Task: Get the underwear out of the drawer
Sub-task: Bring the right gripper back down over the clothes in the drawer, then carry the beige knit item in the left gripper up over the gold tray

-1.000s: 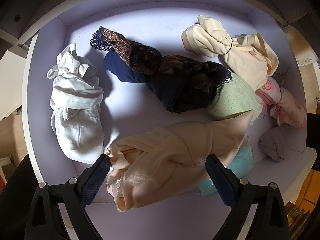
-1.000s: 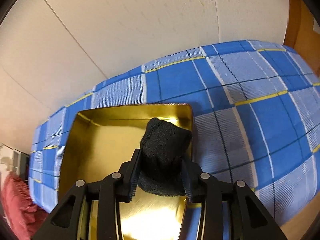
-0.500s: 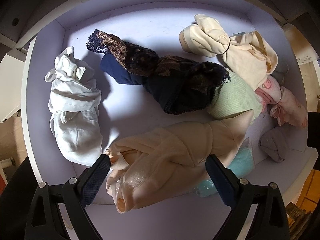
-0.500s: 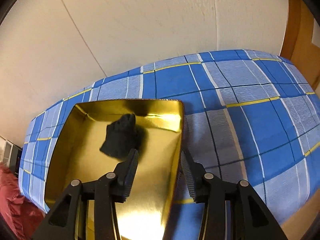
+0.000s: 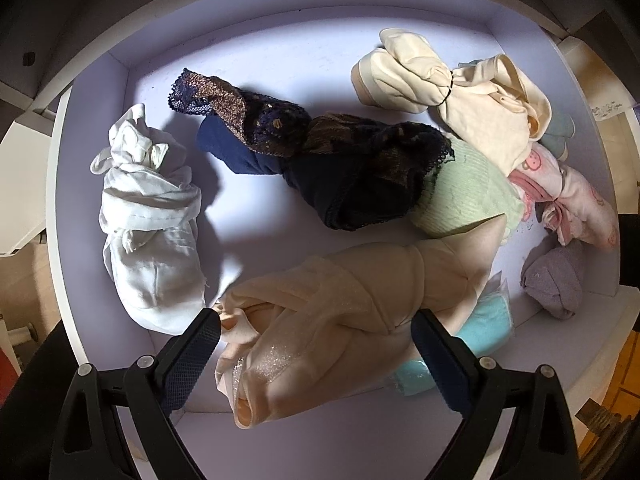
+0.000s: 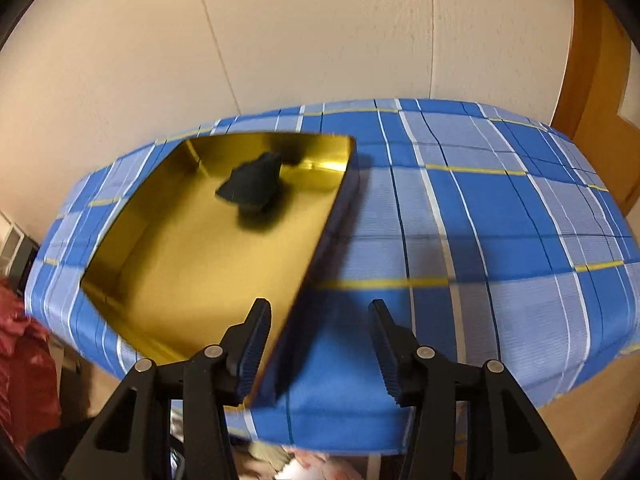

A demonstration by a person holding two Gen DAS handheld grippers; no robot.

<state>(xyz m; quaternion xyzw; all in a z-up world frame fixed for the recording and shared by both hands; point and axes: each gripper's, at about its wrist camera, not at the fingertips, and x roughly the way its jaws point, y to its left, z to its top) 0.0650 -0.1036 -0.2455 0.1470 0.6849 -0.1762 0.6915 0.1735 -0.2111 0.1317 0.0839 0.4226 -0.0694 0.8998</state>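
The right gripper (image 6: 318, 336) is opening with nothing between its jaws; a black underwear bundle (image 6: 251, 185) is lying in the gold tray (image 6: 192, 280). The left gripper (image 5: 316, 334) is hovering wide open, pointing down over the drawer (image 5: 280, 60), above a beige garment (image 5: 340, 300).

Cream panelled wall (image 6: 280, 40) behind a blue checked tablecloth (image 6: 500, 220), a wooden door frame (image 6: 592, 92) at its right edge, and wood flooring (image 5: 628, 364) beside the white cabinet (image 5: 24, 168).
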